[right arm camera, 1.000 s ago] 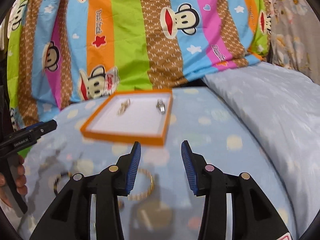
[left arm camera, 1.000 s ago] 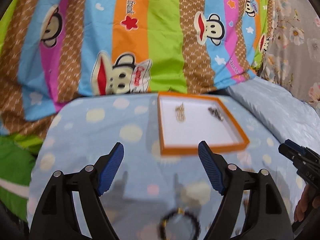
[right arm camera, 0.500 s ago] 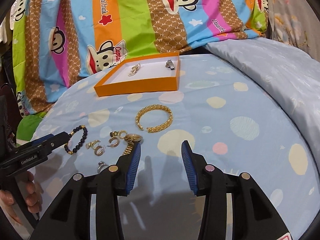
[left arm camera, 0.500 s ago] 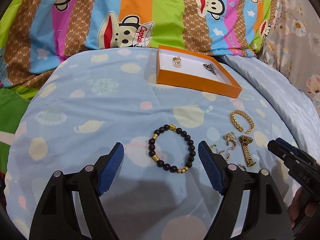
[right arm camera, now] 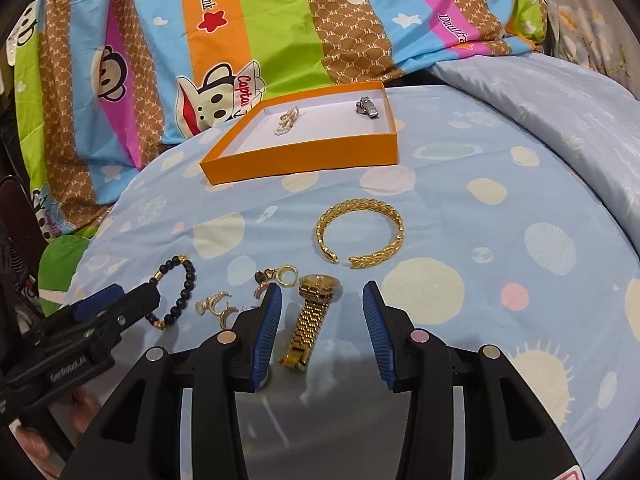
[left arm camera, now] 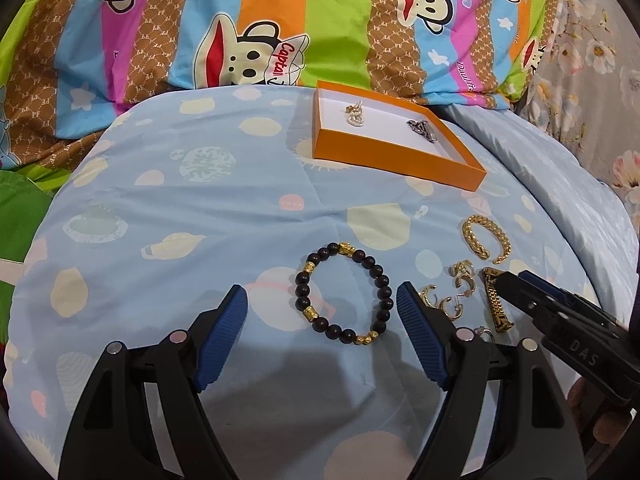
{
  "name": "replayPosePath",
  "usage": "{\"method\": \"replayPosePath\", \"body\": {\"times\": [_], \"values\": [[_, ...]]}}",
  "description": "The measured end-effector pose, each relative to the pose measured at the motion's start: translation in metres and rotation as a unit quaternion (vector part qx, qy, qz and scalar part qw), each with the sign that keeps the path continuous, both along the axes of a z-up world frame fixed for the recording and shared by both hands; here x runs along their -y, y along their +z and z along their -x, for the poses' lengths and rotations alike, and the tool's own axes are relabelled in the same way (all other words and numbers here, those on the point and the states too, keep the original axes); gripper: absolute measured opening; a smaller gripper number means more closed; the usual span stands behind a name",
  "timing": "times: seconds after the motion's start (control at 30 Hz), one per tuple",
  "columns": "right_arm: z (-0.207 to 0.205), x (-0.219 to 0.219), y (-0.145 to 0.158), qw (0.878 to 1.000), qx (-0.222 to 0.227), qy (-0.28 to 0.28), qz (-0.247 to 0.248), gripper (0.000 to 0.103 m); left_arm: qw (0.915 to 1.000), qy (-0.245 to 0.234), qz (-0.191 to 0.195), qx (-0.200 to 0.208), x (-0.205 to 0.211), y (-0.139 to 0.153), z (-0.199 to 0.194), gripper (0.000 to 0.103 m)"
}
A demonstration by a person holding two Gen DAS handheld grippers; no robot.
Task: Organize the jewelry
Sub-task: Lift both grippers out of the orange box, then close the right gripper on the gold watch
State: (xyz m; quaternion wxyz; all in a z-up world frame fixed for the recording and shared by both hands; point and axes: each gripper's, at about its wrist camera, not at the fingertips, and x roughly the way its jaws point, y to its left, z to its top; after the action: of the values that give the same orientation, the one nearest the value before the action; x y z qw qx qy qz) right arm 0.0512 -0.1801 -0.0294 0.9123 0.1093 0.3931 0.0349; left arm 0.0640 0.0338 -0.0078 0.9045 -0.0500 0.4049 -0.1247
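An orange tray (left arm camera: 394,166) (right arm camera: 304,158) lies at the far side of the blue bedspread, holding a pearl piece (right arm camera: 286,120) and a silver piece (right arm camera: 368,108). My left gripper (left arm camera: 322,308) is open, just above a black bead bracelet (left arm camera: 342,292) that lies between its fingers. My right gripper (right arm camera: 320,300) is open over a gold watch (right arm camera: 310,320). A gold cuff bracelet (right arm camera: 360,234) (left arm camera: 486,238) lies beyond the watch. Several gold earrings (right arm camera: 220,306) (left arm camera: 444,300) lie between the bead bracelet and the watch.
A striped monkey-print quilt (left arm camera: 280,28) is piled behind the tray. A pale blue pillow (right arm camera: 540,96) lies at the right. A floral fabric (left arm camera: 592,52) hangs at the far right.
Both grippers have pulled back from the tray and dropped low over the loose jewelry. The bead bracelet now sits between my left fingers and the watch between my right fingers.
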Motion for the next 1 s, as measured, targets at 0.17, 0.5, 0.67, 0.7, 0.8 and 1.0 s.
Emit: {"method": "replayPosePath", "body": {"times": [0.17,0.5,0.67,0.7,0.8,1.0], "values": [[-0.010,-0.002,-0.004,1.000,-0.014,-0.010,0.000,0.042,1.0000,-0.004,-0.001,0.000,0.001,0.000,0.000,0.075],[-0.010,0.002,-0.007,1.000,-0.017,-0.007,-0.018,0.021,0.9999,-0.011,-0.001,-0.006,0.004,-0.002,-0.002,0.082],[-0.002,0.004,-0.003,1.000,-0.004,-0.007,-0.018,0.021,0.9997,-0.011,-0.015,-0.015,0.009,-0.005,-0.006,0.083],[-0.002,0.005,-0.003,1.000,-0.002,-0.006,-0.020,0.021,0.9996,-0.010,-0.020,-0.019,0.011,-0.006,-0.008,0.083],[-0.001,0.007,-0.003,1.000,-0.001,-0.006,-0.026,0.021,0.9993,-0.002,-0.024,-0.029,0.014,-0.009,-0.014,0.083],[-0.003,0.008,-0.004,1.000,-0.003,-0.005,-0.029,0.021,0.9983,0.005,-0.049,-0.032,0.023,-0.011,-0.021,0.082]]}}
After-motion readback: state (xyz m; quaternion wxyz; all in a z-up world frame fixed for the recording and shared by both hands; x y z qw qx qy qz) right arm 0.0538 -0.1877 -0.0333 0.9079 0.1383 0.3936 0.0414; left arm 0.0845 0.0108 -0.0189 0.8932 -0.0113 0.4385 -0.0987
